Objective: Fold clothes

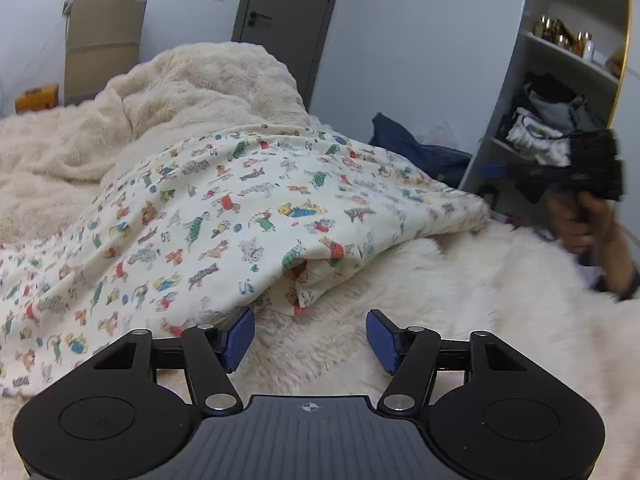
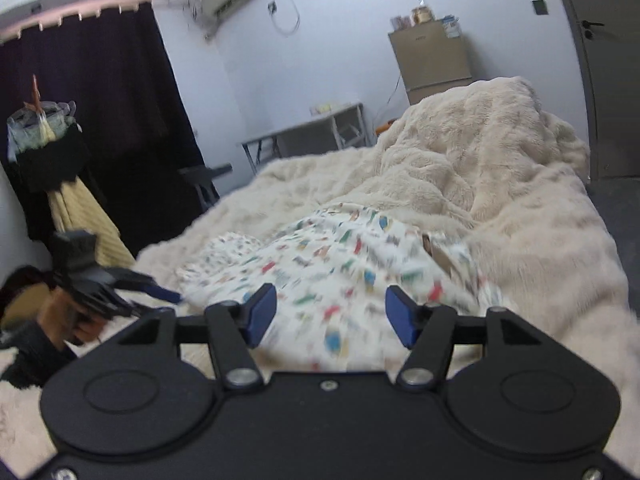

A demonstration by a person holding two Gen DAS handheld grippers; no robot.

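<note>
The printed garment [image 1: 224, 216] lies on the bed's fleece blanket [image 1: 420, 280], doubled over at its near right edge, where a layer tucks under. Left tongs [image 1: 310, 338] and right tongs [image 2: 331, 316] both gape, grasping nothing. The right view is blurred, so the garment looks perhaps half folded; whether more folds remain cannot be told.

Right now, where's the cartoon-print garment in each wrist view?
Left wrist: the cartoon-print garment fills the left and centre, lying on the fluffy cream blanket, its folded corner just ahead of the open left gripper.
Right wrist: blurred, centre frame, lying directly ahead of the open right gripper.
Shared landmark: the tan fridge behind the bed.
</note>
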